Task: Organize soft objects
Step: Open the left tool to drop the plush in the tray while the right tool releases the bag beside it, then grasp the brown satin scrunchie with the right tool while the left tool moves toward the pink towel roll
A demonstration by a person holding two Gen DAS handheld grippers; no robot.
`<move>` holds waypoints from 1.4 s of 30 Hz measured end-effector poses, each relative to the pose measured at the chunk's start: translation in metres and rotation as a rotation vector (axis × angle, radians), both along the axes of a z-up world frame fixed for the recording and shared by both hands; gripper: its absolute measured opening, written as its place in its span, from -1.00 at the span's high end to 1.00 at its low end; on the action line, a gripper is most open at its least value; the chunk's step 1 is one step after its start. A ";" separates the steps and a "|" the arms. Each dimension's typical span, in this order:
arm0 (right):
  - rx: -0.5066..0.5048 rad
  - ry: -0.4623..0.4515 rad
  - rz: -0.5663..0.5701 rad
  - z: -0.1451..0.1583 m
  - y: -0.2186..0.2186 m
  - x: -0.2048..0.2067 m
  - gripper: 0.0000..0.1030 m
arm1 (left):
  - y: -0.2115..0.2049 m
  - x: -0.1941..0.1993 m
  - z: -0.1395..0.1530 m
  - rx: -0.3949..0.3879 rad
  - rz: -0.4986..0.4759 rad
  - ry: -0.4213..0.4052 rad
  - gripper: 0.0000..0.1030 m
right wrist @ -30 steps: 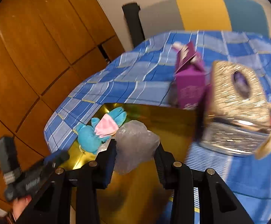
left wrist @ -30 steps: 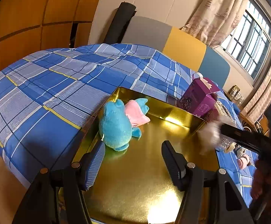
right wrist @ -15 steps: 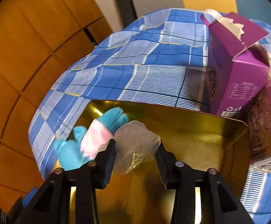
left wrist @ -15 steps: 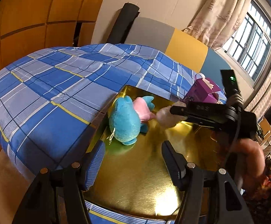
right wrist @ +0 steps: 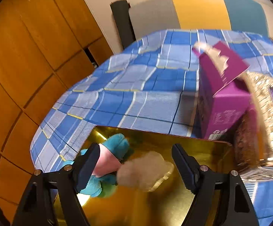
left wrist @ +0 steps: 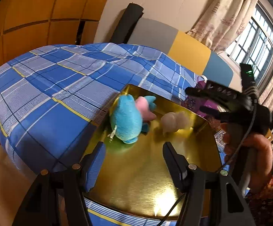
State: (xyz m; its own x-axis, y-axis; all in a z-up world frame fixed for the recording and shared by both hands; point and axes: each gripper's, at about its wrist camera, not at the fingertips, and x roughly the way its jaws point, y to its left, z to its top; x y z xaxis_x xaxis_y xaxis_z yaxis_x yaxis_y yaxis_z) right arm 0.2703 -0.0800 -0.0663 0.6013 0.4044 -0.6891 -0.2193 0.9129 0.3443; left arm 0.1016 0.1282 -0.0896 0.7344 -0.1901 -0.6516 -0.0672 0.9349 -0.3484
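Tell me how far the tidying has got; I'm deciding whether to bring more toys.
Done: the blue plush lies in the gold tray. In hand: the right gripper has just been opening, and the pale soft lump sits loose between its jaws beside the plush. The left gripper is open and empty. Left: possibly small items past the tray's right edge, too blurred to tell.

The right hand-held gripper (right wrist: 135,162) is angled downward, its jaws just spread wide with nothing pressed between them; the left hand-held gripper (left wrist: 132,158) is held open, tilted downward, empty
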 end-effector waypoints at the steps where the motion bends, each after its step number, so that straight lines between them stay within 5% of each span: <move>1: -0.001 -0.019 0.004 0.007 -0.003 -0.006 -0.55 | -0.002 0.000 0.000 -0.001 -0.004 -0.001 -0.24; 10: -0.046 -0.105 0.026 0.037 -0.032 -0.055 -0.57 | -0.028 -0.002 0.003 -0.001 -0.077 -0.005 -0.24; 20: -0.107 -0.100 -0.059 0.030 -0.097 -0.109 -0.58 | -0.072 -0.007 0.014 0.020 -0.211 -0.024 -0.24; 31: -0.167 0.034 -0.266 -0.013 -0.215 -0.153 -0.58 | -0.133 -0.018 0.023 0.064 -0.381 -0.036 -0.24; 42: -0.273 0.080 -0.516 -0.012 -0.361 -0.169 -0.67 | -0.202 -0.022 0.030 0.085 -0.537 -0.037 -0.24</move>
State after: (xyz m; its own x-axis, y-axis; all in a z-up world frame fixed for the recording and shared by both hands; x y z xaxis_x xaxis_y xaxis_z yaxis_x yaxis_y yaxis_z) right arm 0.1008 -0.4413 -0.0782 0.6152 -0.1258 -0.7783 0.2941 0.9525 0.0785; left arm 0.0799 -0.0735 -0.0601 0.5712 -0.4931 -0.6562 0.4389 0.8590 -0.2635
